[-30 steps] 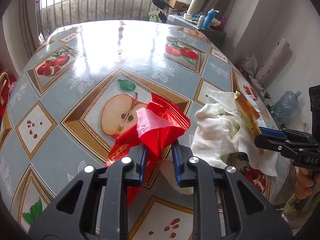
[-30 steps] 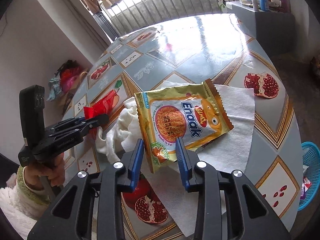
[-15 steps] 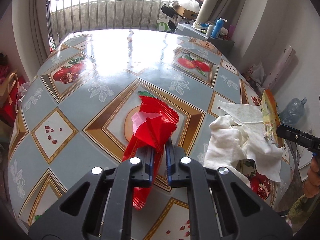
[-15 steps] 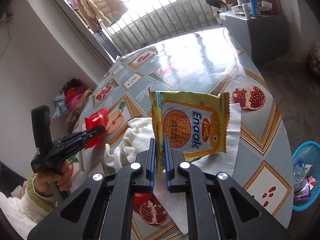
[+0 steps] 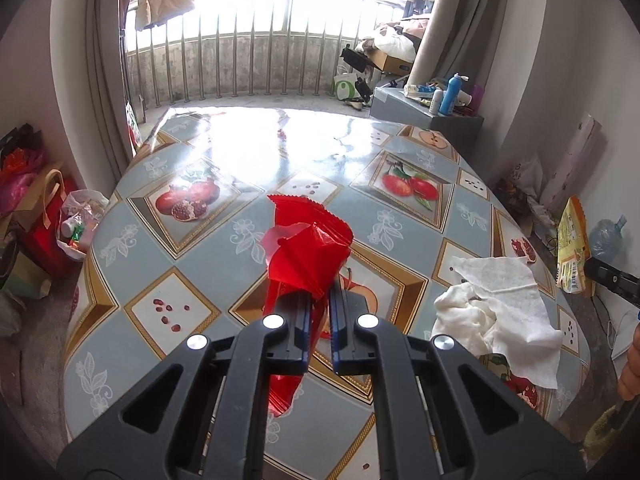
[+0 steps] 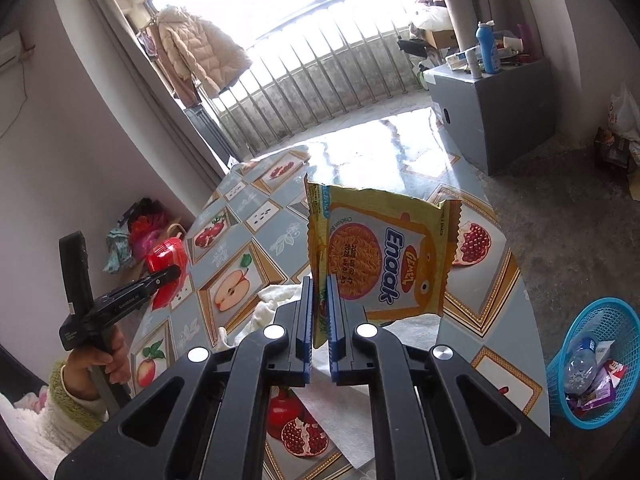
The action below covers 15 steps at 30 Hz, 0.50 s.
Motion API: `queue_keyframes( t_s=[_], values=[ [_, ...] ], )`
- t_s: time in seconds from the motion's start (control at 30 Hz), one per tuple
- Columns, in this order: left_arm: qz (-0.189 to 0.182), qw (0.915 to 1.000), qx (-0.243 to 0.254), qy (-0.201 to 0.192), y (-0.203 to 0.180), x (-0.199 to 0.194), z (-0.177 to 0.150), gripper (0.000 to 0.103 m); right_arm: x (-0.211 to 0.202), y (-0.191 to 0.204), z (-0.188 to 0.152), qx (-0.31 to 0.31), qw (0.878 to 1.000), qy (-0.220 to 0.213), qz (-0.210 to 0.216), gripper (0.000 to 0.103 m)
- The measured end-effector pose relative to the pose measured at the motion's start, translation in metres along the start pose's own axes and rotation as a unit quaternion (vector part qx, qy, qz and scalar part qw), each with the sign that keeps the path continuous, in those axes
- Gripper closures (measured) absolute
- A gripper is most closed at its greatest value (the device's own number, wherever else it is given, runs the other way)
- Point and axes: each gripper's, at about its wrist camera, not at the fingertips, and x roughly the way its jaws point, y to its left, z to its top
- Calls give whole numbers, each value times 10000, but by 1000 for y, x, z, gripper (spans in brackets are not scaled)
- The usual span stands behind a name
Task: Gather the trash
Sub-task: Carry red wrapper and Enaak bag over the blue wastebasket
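Claws have both just closed: left claw clamps the red wrapper, right claw the noodle packet. Both items now hang above the counter, ready for the blue basket.

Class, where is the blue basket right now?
In the right wrist view, the blue basket stands on the floor at the lower right, beside the table's right edge, with trash already in it.

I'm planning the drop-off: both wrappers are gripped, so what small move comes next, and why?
Probably swing the right claw toward the blue basket on the floor. It is shut on the yellow wrapper, already off the table, and the basket already holds trash.
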Motion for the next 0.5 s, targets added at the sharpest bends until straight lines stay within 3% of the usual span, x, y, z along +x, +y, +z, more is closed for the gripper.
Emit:
queue_keyframes(
  t_s=[0.3, 0.5],
  values=[
    [-51, 9983, 232, -527, -20, -39, 32, 98, -41, -5, 9, 190, 9977, -636, 98, 97],
    [-451, 9952, 491, -720, -59, -54, 45, 98, -78, -16, 7, 338, 9938, -1054, -90, 97]
  ],
)
